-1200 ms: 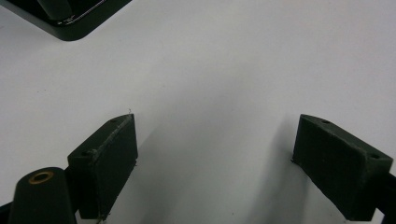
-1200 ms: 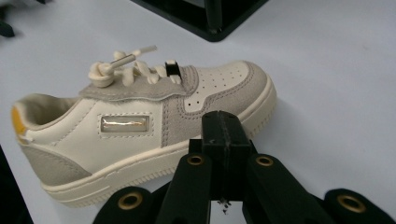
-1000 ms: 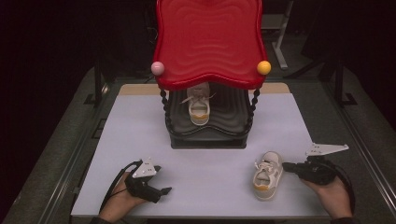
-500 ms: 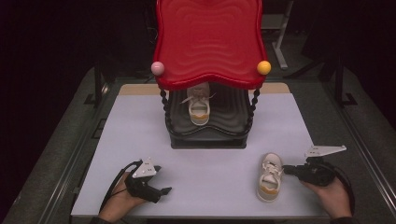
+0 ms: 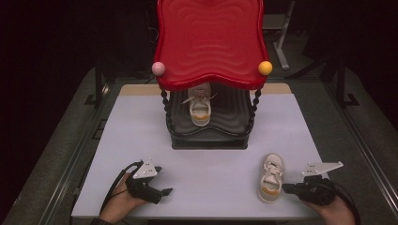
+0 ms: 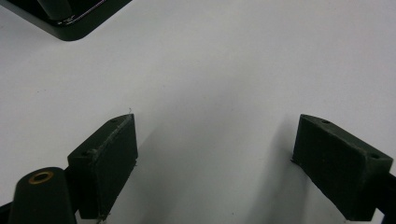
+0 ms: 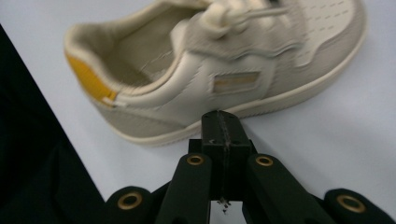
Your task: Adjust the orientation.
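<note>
A small white shoe (image 5: pixel 271 183) with a yellow heel patch lies on the white table (image 5: pixel 141 126) at the near right, toe pointing away from me. In the right gripper view this shoe (image 7: pixel 210 70) lies on its sole, just beyond the jaws. My right gripper (image 5: pixel 285 188) (image 7: pixel 223 122) is shut with nothing in it, its tip at the shoe's sole edge; contact is unclear. My left gripper (image 5: pixel 164 192) (image 6: pixel 215 163) rests at the near left, open over bare table. A matching shoe (image 5: pixel 200 110) stands on the rack's lower black shelf (image 5: pixel 230 126).
The shoe rack with a red wavy top (image 5: pixel 209 42) stands at the middle back of the table, with a pink ball (image 5: pixel 158 68) and an orange ball (image 5: pixel 265 68) at its front corners. A corner of its black base (image 6: pixel 70 21) is ahead of the left gripper.
My right gripper has moved back toward the near edge, still shut. The near shoe has slid slightly nearer and turned straighter. The left gripper has stayed put.
</note>
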The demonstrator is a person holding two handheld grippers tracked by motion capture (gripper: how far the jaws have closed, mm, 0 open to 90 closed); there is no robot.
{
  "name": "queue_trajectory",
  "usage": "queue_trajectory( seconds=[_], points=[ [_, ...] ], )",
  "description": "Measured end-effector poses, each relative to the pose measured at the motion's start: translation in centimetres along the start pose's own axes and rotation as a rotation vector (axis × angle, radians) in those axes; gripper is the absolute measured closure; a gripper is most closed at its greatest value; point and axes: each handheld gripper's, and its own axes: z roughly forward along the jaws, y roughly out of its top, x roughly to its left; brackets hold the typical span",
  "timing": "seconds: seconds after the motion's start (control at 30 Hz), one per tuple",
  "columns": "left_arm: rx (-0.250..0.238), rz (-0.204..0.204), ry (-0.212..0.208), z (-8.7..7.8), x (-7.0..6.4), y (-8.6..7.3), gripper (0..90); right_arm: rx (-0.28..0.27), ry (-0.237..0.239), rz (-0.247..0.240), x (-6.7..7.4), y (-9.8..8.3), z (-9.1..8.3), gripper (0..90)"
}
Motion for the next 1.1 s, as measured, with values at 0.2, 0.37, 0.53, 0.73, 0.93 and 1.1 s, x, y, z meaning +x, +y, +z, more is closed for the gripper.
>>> queue_trajectory(
  seconds=[0.2,0.37,0.53,0.73,0.93,1.1],
  points=[
    [0.000,-0.001,-0.001,0.0,0.0,0.0,13.0,0.007,0.012,-0.007,0.4,0.1,0.3,89.6],
    [0.001,-0.001,-0.001,0.0,0.0,0.0,13.0,0.021,0.020,-0.034,0.8,1.2,1.3,89.6],
    [-0.001,0.000,0.000,0.0,0.0,0.0,13.0,0.023,0.026,-0.056,0.9,2.1,2.2,89.6],
    [-0.003,-0.003,-0.001,0.0,0.0,0.0,13.0,-0.009,0.055,-0.048,0.7,2.5,1.4,86.0],
    [-0.002,-0.002,0.000,0.0,0.0,0.0,13.0,-0.097,0.071,-0.058,1.1,3.8,-0.5,79.2],
    [0.000,0.000,-0.001,0.0,0.0,0.0,13.0,-0.160,0.113,-0.074,2.2,5.0,-0.6,71.8]
  ],
)
